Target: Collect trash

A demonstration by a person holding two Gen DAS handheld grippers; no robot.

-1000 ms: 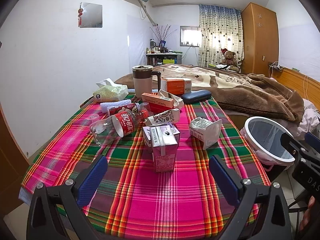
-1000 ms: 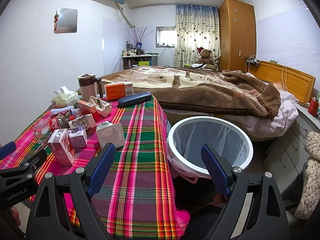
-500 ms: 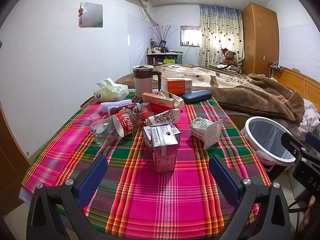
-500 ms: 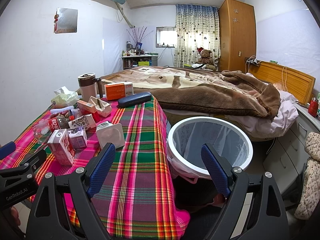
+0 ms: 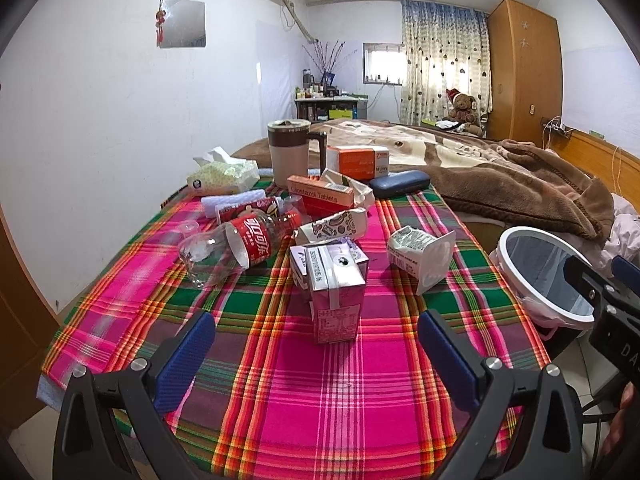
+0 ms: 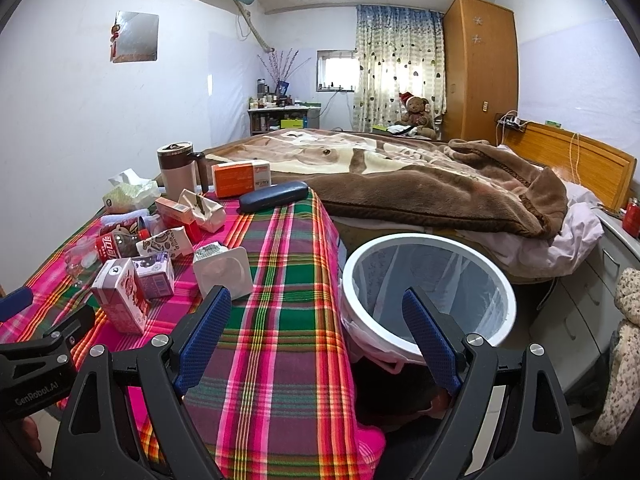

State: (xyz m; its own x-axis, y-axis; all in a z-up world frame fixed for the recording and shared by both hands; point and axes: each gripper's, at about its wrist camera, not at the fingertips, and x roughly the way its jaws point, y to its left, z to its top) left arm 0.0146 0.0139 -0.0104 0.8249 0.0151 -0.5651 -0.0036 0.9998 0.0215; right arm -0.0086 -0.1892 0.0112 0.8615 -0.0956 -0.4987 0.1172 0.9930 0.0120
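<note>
Trash lies on a plaid-covered table (image 5: 280, 408): a pink drink carton (image 5: 336, 296) stands nearest, an empty cola bottle (image 5: 236, 248) lies on its side to its left, and a white yogurt cup (image 5: 422, 258) lies tipped to its right. A patterned paper cup (image 5: 334, 226) lies behind the carton. My left gripper (image 5: 316, 356) is open, just short of the pink carton, holding nothing. My right gripper (image 6: 316, 332) is open and empty above the table's right edge, its right finger over a white trash bin (image 6: 428, 292) lined with a bag. The yogurt cup (image 6: 224, 272) sits just beyond its left finger.
Farther back stand a brown mug (image 5: 289, 152), a tissue pack (image 5: 224, 178), an orange box (image 5: 358, 162), a tablets box (image 5: 320, 196) and a dark glasses case (image 5: 400, 184). A bed with a brown blanket (image 6: 440, 196) lies behind the table. A drawer unit (image 6: 592, 304) stands right of the bin.
The left gripper's view has crept slightly closer to the carton. The right gripper has not visibly moved.
</note>
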